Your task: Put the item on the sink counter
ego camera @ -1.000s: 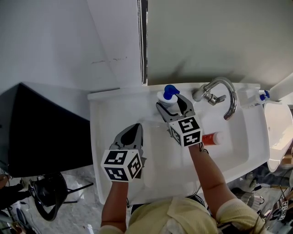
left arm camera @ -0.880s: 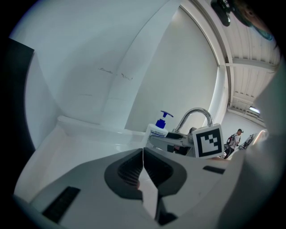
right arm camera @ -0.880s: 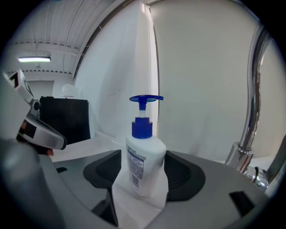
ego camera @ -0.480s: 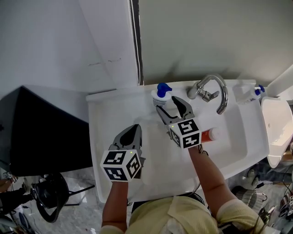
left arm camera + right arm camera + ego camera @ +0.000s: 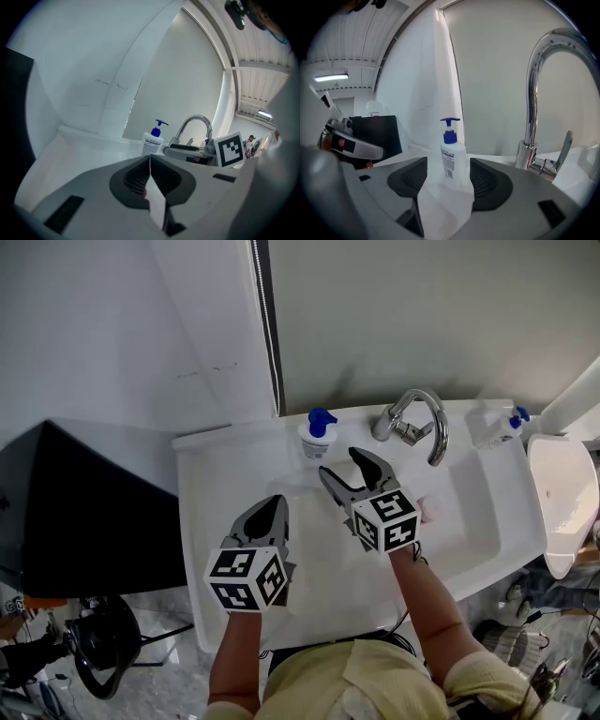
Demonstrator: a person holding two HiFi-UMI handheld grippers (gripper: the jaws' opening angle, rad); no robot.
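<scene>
Head view, bottle: a white pump bottle with a blue top stands upright on the white surface, at its back edge just left of the faucet.
Head view, right claw: the right claw is spread wide in front of the faucet. Its tips point toward the bottle but are apart from it.
Head view, left claw: the left claw is pressed together, well left of the faucet.
Left gripper view, claw: the left claw has its jaws touching, with nothing between them.
Left gripper view, beyond: the bottle is just left of the faucet.
Right gripper view, claw: the right claw has its jaws wide apart and pinches nothing.
Right gripper view, bottle: the bottle shows in the gap, beyond the tips and left of the faucet.
</scene>
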